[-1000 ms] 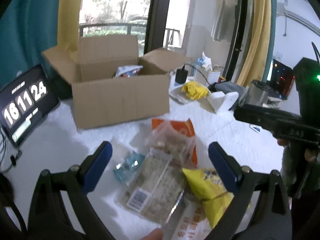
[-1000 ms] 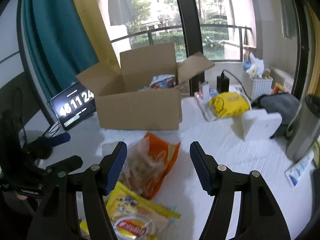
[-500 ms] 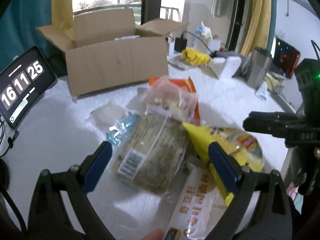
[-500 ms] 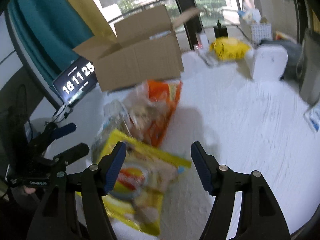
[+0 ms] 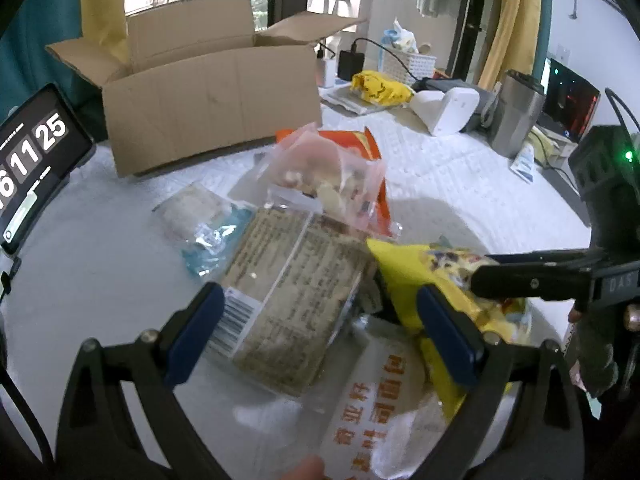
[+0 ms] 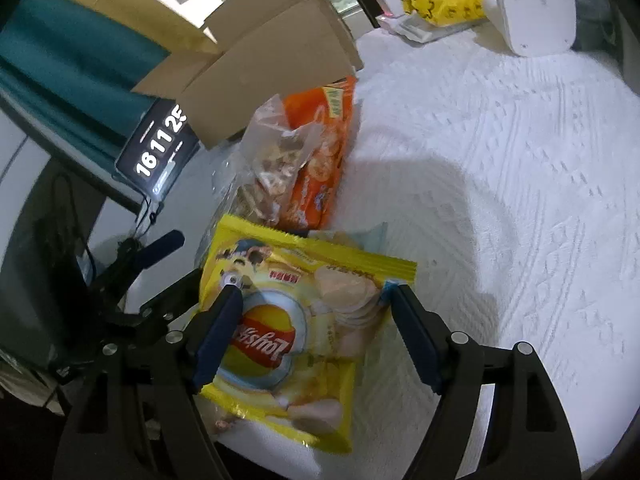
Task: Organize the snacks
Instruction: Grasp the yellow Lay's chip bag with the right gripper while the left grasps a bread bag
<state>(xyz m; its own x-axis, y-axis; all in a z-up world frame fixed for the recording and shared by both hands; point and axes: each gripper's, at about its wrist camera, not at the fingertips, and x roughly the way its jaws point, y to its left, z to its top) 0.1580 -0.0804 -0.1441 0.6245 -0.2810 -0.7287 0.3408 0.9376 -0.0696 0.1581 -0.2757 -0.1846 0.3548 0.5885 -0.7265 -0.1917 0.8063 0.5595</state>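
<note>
Right gripper tilted downward, jaws opening around yellow chip bag, left gripper spread wide.

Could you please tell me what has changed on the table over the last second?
Both grippers came down toward the snack pile. The right gripper, jaws opening, now straddles the yellow chip bag; the left gripper straddles the brown cracker pack. Neither grips anything. The cardboard box and snacks stayed put.

snack packets before open cardboard box
</note>
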